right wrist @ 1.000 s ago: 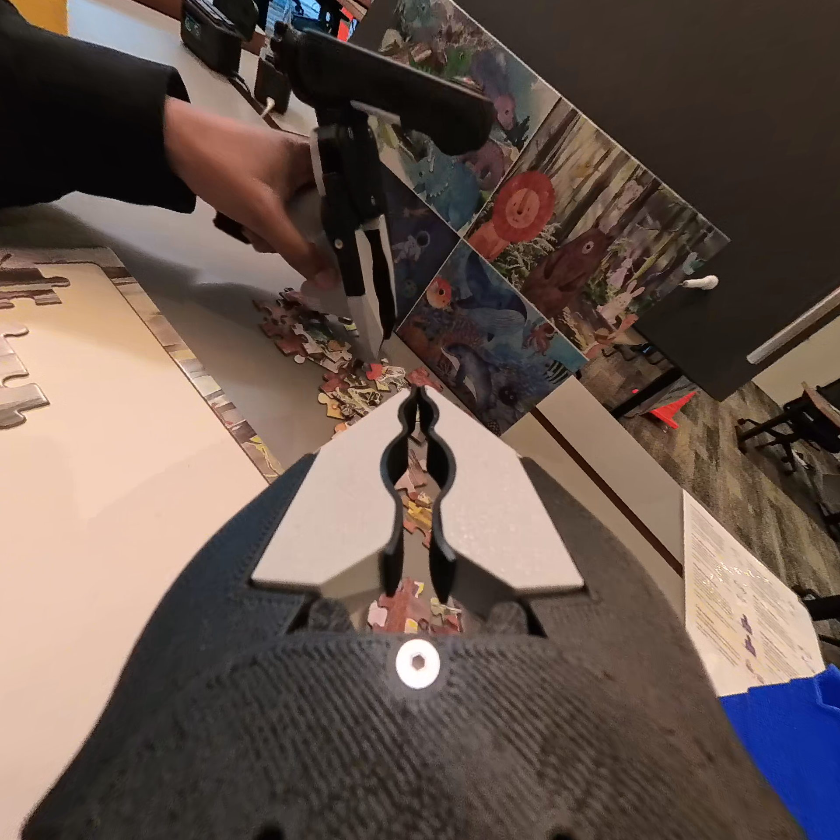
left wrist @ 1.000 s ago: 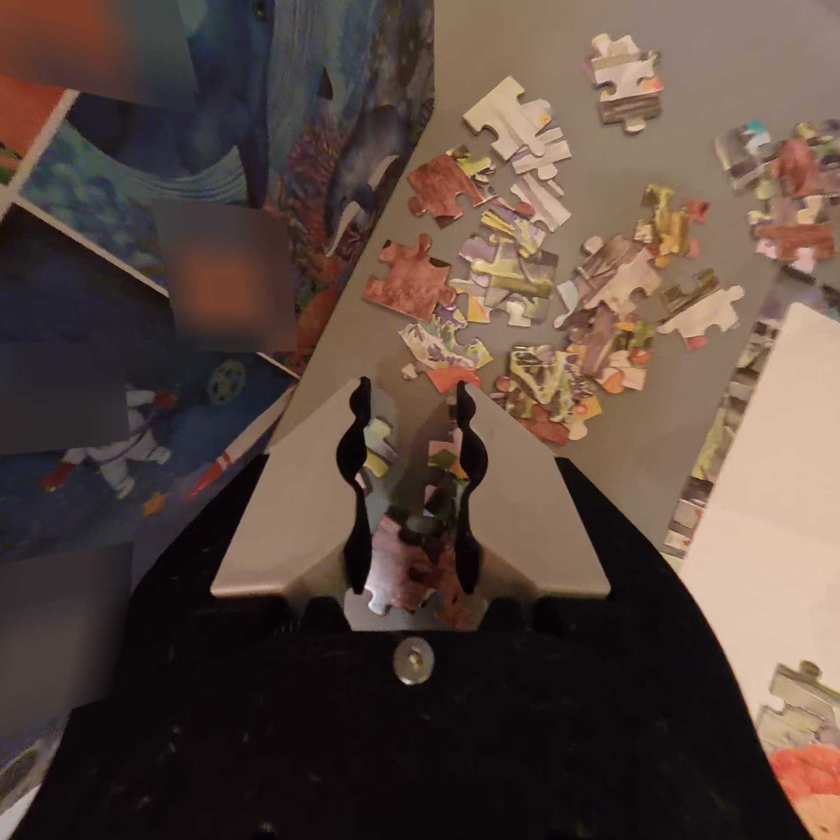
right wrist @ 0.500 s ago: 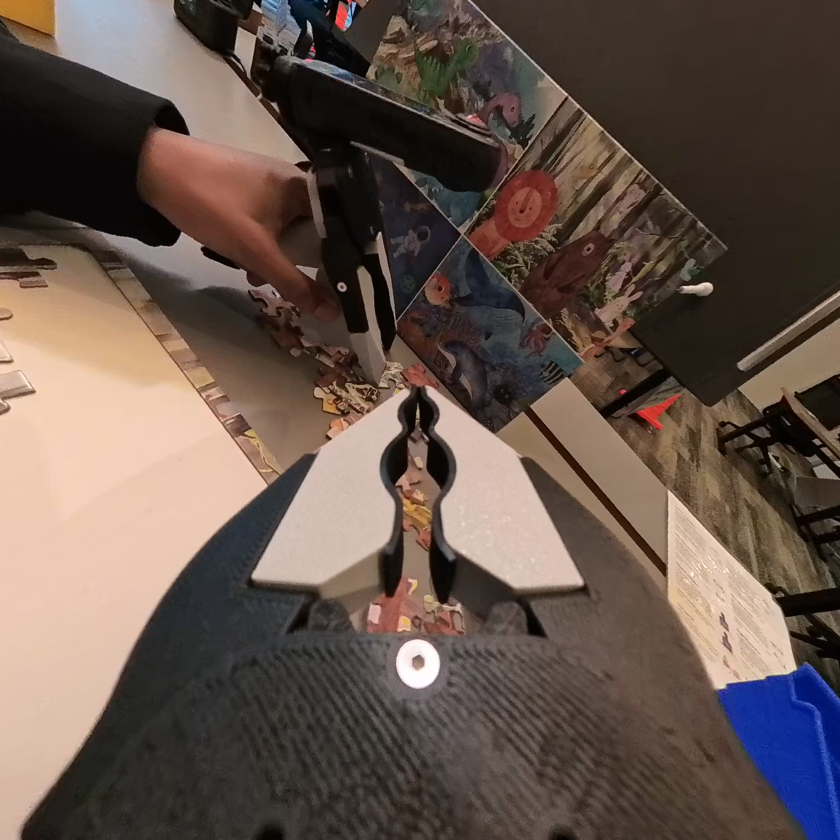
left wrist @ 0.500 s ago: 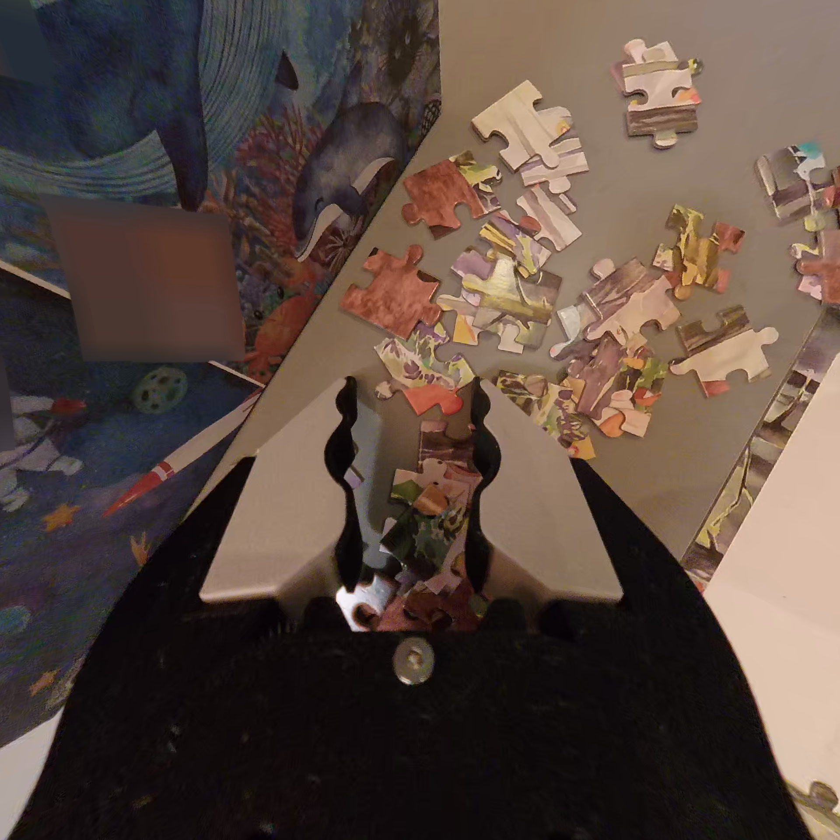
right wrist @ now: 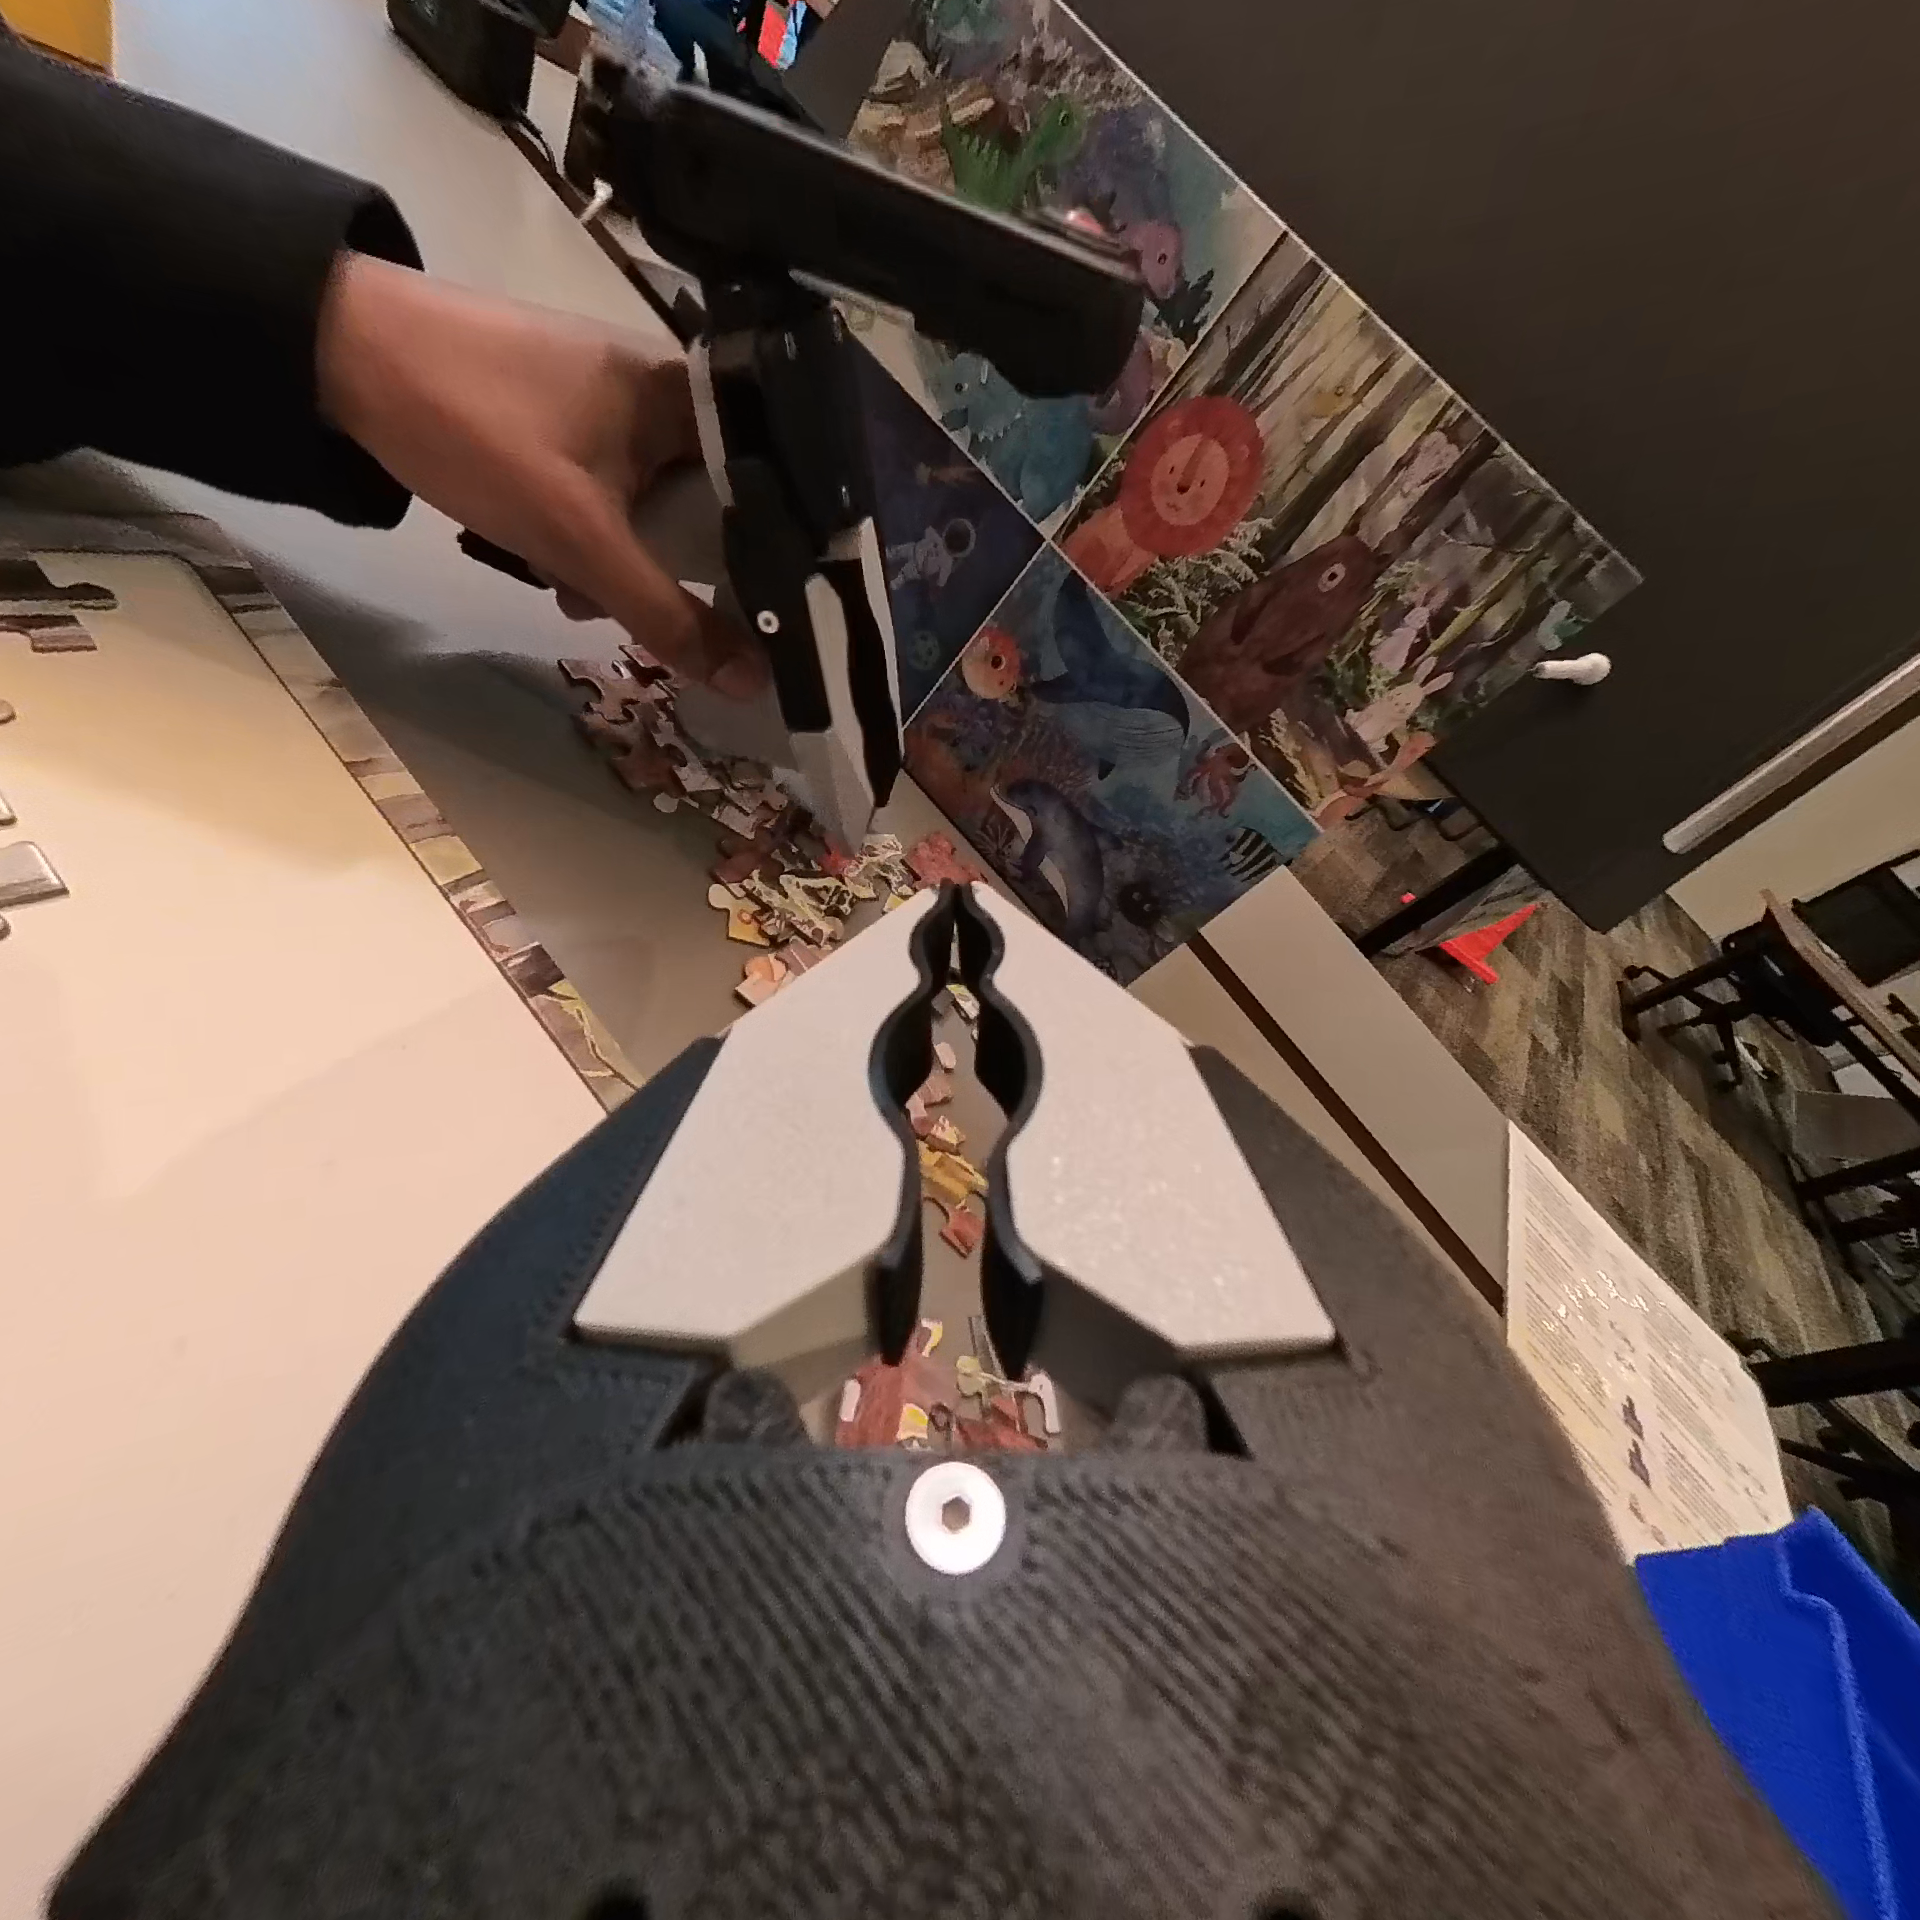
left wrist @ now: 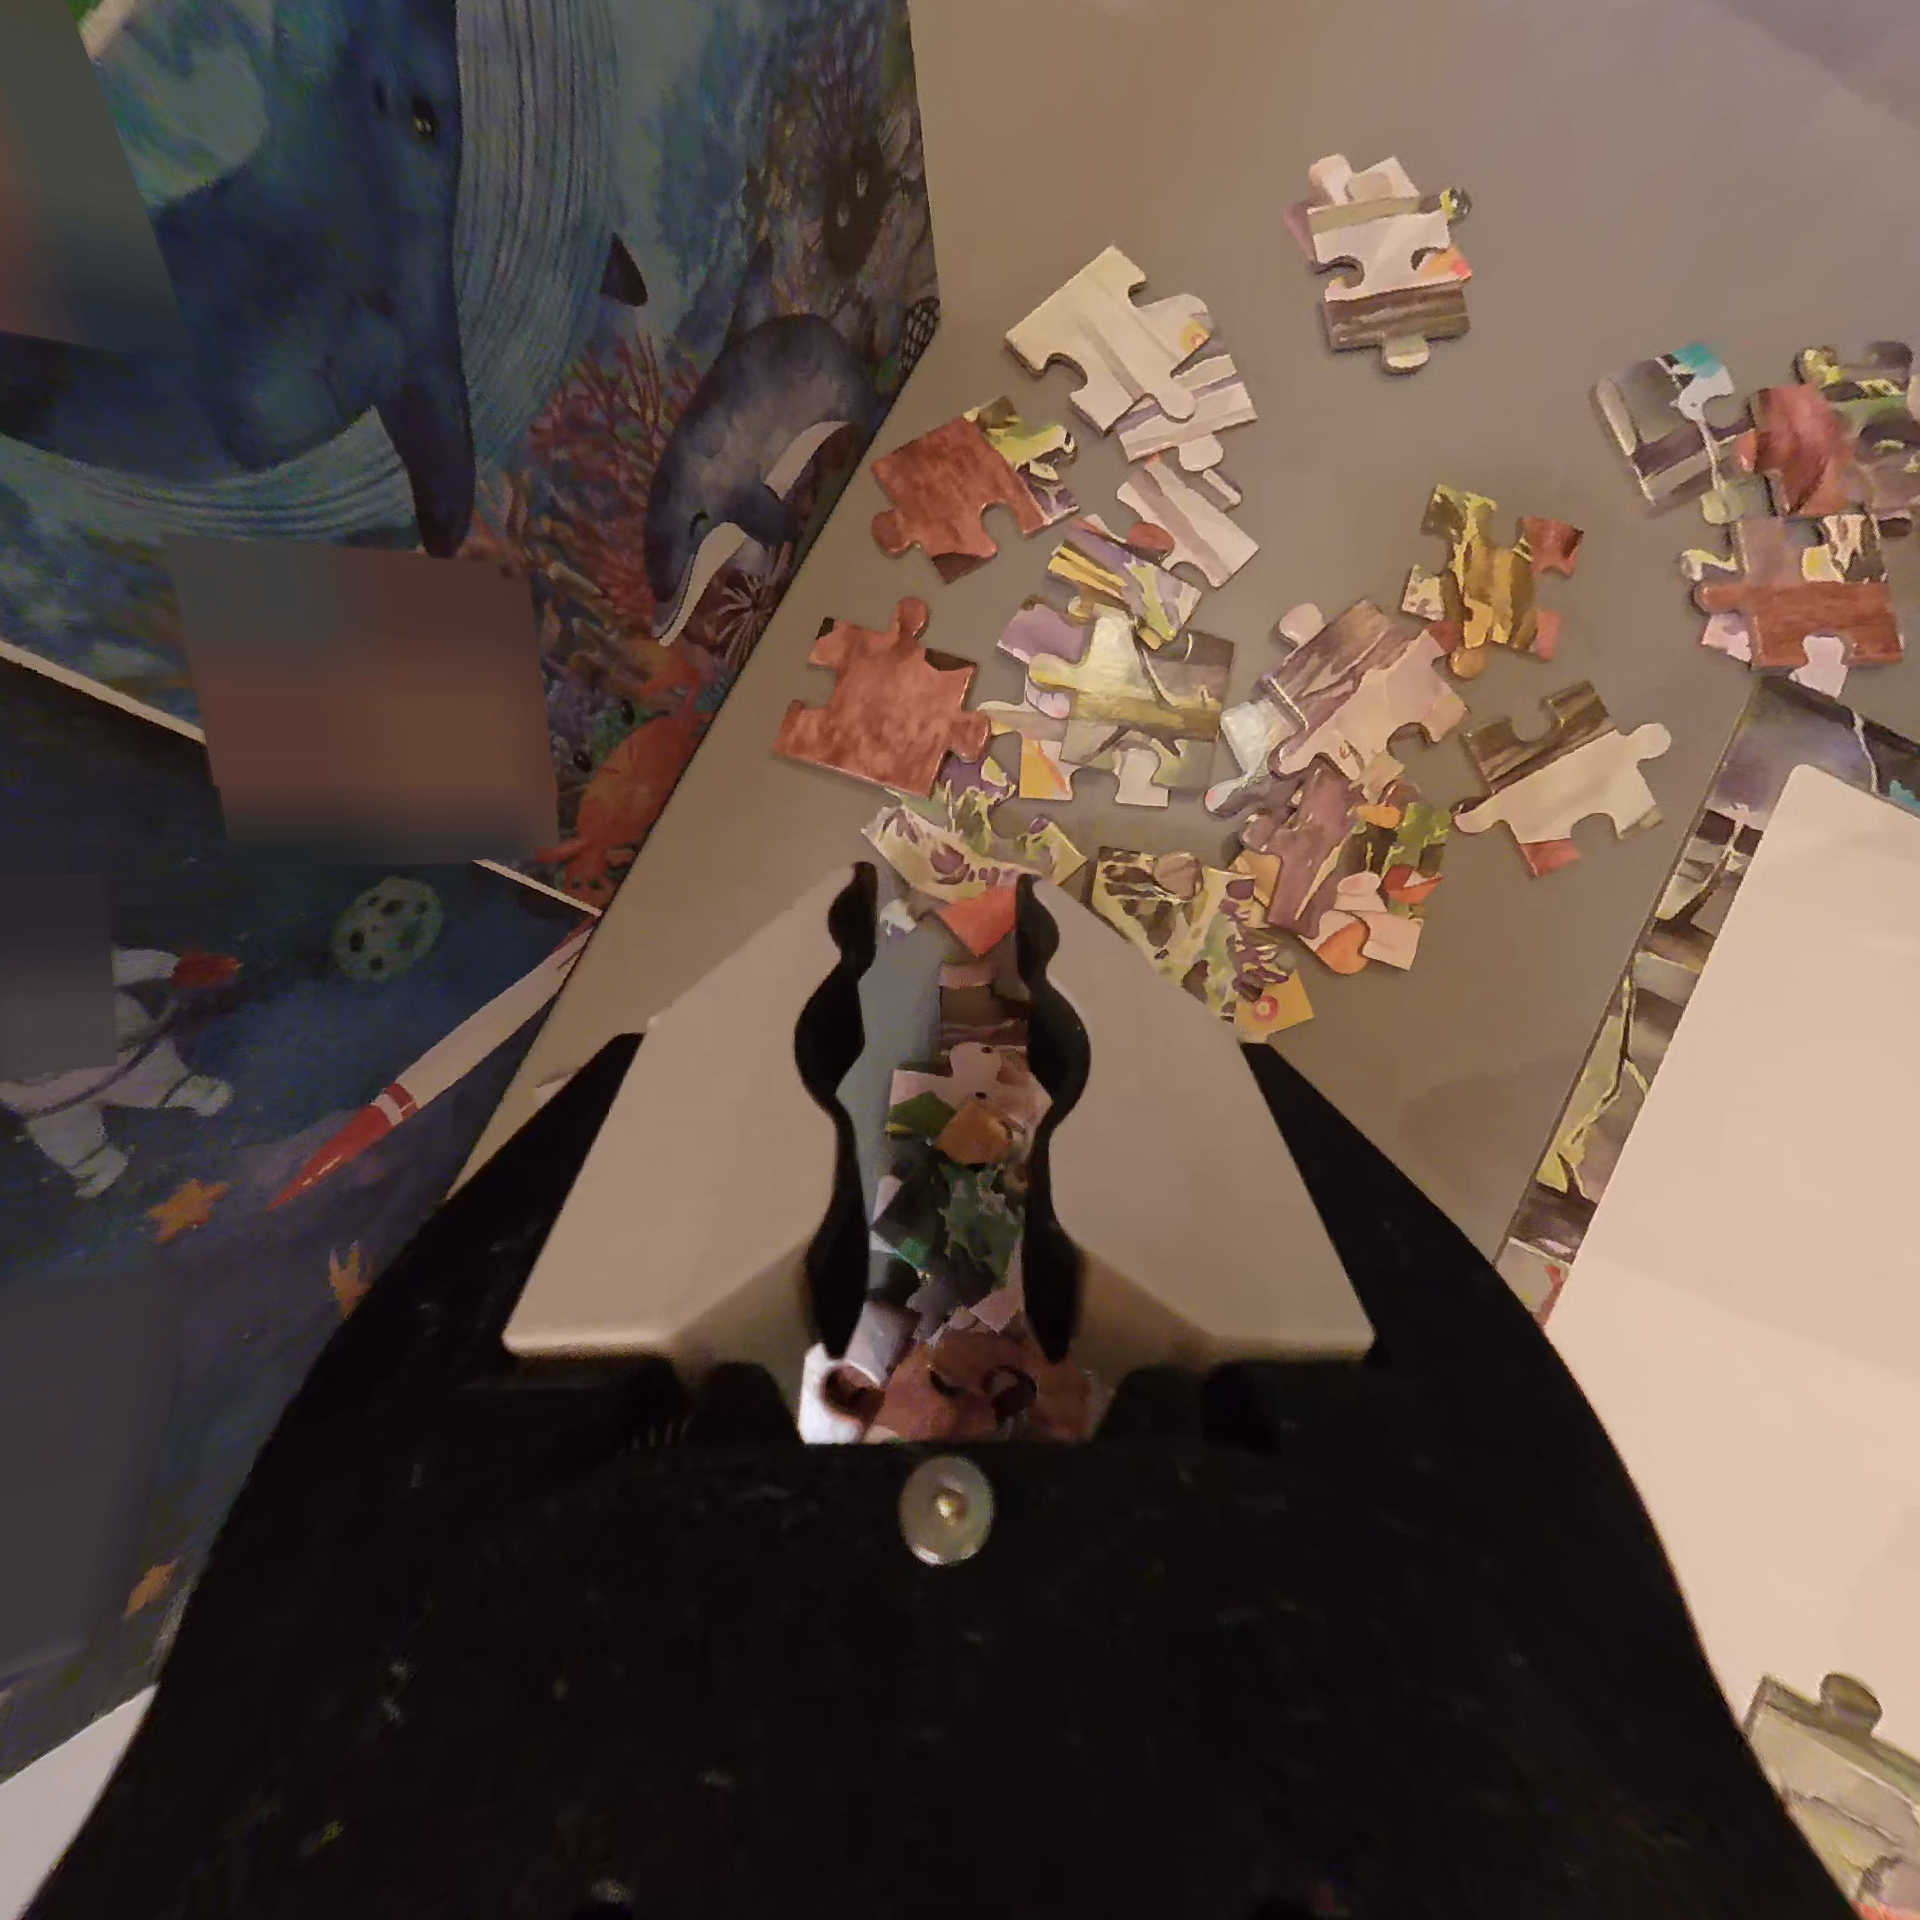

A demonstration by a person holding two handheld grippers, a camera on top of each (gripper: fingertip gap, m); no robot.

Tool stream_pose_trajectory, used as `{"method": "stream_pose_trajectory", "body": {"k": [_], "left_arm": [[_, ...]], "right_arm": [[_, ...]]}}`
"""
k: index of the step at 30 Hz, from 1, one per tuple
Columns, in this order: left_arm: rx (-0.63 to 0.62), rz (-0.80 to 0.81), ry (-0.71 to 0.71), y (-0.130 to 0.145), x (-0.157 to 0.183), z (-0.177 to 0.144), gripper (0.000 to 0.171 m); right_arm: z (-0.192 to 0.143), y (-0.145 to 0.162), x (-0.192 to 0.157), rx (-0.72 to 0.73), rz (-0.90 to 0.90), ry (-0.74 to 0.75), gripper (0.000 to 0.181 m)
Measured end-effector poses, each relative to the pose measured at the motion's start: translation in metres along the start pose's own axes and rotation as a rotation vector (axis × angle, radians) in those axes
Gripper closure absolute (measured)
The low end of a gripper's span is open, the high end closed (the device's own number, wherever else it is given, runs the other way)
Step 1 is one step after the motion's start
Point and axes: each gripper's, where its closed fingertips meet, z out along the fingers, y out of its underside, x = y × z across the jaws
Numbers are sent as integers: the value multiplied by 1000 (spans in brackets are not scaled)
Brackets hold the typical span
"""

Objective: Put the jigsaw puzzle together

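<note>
In the left wrist view, a picture board [left wrist: 499,343] with a whale and a dolphin stands at the far left along the edge of the grey table [left wrist: 1195,135]. Just right of it the left gripper [left wrist: 940,904] points down over the near end of a heap of loose puzzle pieces [left wrist: 1132,686], its fingers [left wrist: 847,1049] parted with a clear gap between them; pieces show through the gap, but nothing is pinched. Two reddish-brown pieces [left wrist: 883,707] lie at the left side of the heap, a pale piece [left wrist: 1112,332] lies farther back, and a single piece [left wrist: 1382,260] sits apart beyond them. A second small cluster [left wrist: 1797,530] lies toward the right edge, touching the puzzle tray [left wrist: 1621,1039], whose patterned border runs down the right side around a bare cream middle. In the right wrist view, the tray [right wrist: 468,894] fills the left, a hand [right wrist: 520,488] in a dark sleeve holds the left gripper [right wrist: 847,800] with its tips down at the pieces [right wrist: 790,883], and the right gripper [right wrist: 961,902] hangs above the table with its fingers [right wrist: 904,1091] nearly together at the tips, empty. The picture board [right wrist: 1195,644] runs behind, a white printed sheet [right wrist: 1631,1382] lies farther right, and a blue bin [right wrist: 1797,1714] sits at the right edge.
</note>
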Motion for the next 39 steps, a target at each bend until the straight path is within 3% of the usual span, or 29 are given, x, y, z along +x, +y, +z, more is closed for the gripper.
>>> {"method": "stream_pose_trajectory", "body": {"k": [3,7,12,15,23,28,35,39], "left_arm": [[-32,16,3,7,-1,7,125],[4,-24,49,4,5,10,123],[-8,14,73,5,12,9,143],[6,12,83,3,11,7,163],[23,36,77,0,5,0,158],[50,-5,87,-2,-4,-3,164],[39,43,120,1,10,7,123],[39,58,130,-1,19,14,115]], "right_arm": [[0,0,-1,-2,-4,-2,181],[1,1,-2,-7,-7,-7,181],[2,2,-3,-13,-10,-7,181],[1,2,-2,-12,-13,-3,181],[0,0,-1,-11,-23,3,181],[0,0,-1,-11,-28,5,181],[0,-1,-1,-10,-30,7,181],[-1,-1,-1,-9,-32,6,181]]}}
